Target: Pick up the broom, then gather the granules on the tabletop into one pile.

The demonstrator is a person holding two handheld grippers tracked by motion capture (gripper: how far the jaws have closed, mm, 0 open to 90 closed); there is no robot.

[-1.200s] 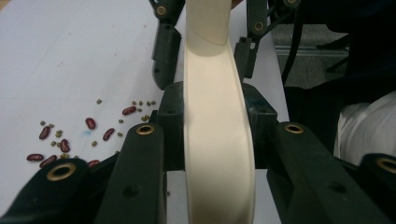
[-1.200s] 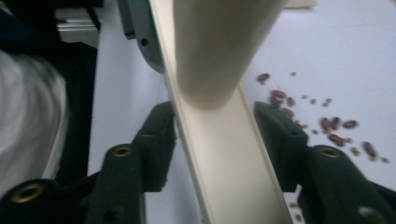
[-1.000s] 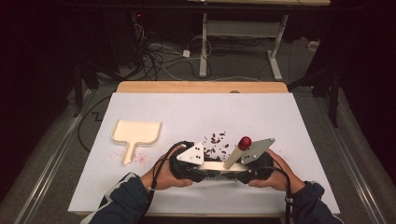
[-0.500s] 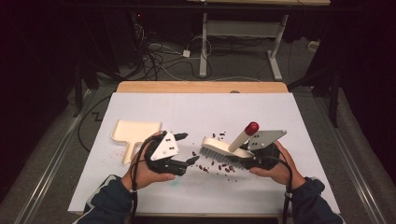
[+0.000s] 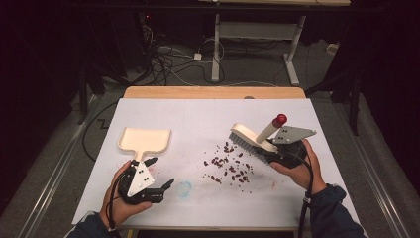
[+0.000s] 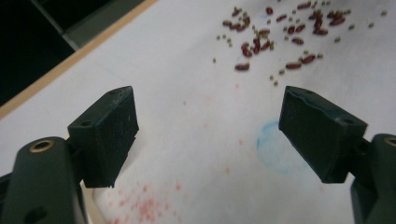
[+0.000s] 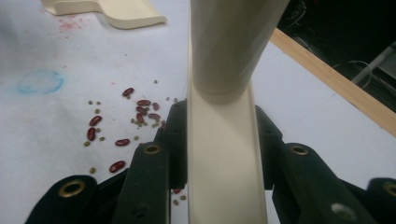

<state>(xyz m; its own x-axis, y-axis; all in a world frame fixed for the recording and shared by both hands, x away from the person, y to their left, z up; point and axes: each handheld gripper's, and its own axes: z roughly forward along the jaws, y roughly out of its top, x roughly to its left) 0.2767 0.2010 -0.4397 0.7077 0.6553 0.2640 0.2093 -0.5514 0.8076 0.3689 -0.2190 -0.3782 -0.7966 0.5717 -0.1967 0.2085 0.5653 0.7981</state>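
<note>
Nearest you, your left tongs [image 5: 157, 174] gape wide and empty above the worktop [image 5: 208, 116], just at 6 o'clock from the dustpan [image 5: 144, 140]. That pan looks light, stiff plastic and likely to skid; take it by the short handle pointing toward you. Your right tongs [image 7: 219, 140] are clamped on the brush [image 5: 252, 140] at its flat cream back; it looks rigid and light. The beans [image 5: 229, 166] lie scattered between both tools and will probably roll. Toward 12 o'clock the sheet lies bare up to the wooden edge.
</note>
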